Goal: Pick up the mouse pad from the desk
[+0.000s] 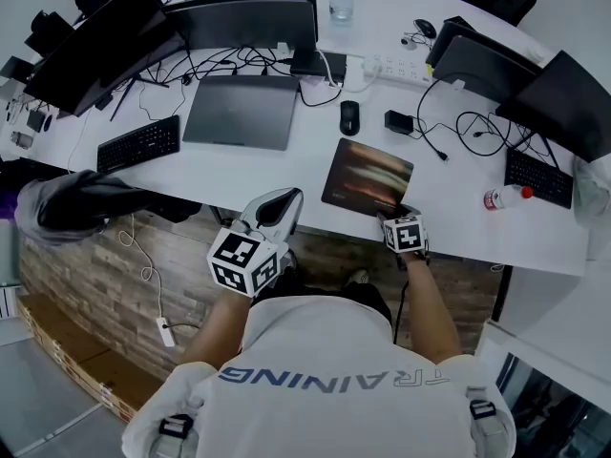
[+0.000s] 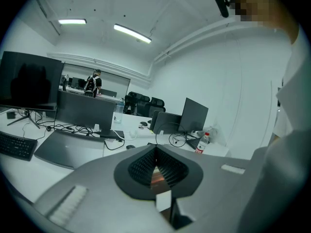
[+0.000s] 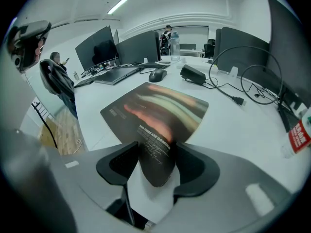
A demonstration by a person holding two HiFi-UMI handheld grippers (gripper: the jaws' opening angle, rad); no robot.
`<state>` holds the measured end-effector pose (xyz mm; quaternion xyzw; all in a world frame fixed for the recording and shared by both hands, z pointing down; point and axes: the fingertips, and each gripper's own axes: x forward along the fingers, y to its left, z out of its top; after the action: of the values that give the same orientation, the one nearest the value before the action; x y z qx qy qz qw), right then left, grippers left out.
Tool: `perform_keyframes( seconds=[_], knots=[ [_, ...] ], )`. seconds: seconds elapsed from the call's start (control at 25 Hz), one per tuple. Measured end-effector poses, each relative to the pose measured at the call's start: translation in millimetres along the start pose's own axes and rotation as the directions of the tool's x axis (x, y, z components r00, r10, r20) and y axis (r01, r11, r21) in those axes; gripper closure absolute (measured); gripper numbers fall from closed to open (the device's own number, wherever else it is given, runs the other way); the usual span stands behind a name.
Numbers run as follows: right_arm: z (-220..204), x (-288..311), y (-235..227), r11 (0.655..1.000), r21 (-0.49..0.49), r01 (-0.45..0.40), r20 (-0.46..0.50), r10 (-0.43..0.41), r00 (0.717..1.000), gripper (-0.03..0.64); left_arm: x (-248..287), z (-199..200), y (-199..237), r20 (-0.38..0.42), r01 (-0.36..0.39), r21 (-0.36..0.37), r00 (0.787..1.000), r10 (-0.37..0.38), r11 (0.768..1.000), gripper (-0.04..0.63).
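The mouse pad (image 1: 368, 175) is dark with blurred orange and pale streaks and lies flat near the front edge of the white desk (image 1: 286, 175). My right gripper (image 1: 398, 214) points steeply down at the pad's near right corner. In the right gripper view the pad (image 3: 163, 106) runs away from me. Its rounded, printed corner lies between the two dark jaws of the right gripper (image 3: 153, 154), which stand apart on either side of it. My left gripper (image 1: 280, 203) hovers at the desk's front edge, left of the pad. The left gripper (image 2: 156, 154) has its jaws together and holds nothing.
A black mouse (image 1: 349, 116) and a closed grey laptop (image 1: 239, 111) lie behind the pad. Also on the desk are keyboards (image 1: 138, 144), monitors (image 1: 253, 17), cables (image 1: 449, 136) and a small bottle (image 1: 506, 197). A chair (image 1: 76, 203) stands at the left.
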<state>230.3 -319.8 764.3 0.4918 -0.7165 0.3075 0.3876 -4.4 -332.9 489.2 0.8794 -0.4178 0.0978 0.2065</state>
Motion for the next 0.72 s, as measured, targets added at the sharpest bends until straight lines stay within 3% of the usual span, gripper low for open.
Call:
perform_keyframes(
  seconds=[0.32,0.72],
  knots=[
    [7.5,-13.5,0.9,0.998,-0.01,0.064,0.043,-0.063,0.997,0.507,-6.5,1.0,4.5,0.009,-0.006,-0.008,1.0,0.006,1.0,0.595],
    [35.8,-46.2,2.9,0.997,0.05,0.052,0.149,-0.058,0.987,0.569,-9.1,4.2,-2.2,0.027,0.019,-0.007,0.999,-0.019,1.0,0.595]
  ],
)
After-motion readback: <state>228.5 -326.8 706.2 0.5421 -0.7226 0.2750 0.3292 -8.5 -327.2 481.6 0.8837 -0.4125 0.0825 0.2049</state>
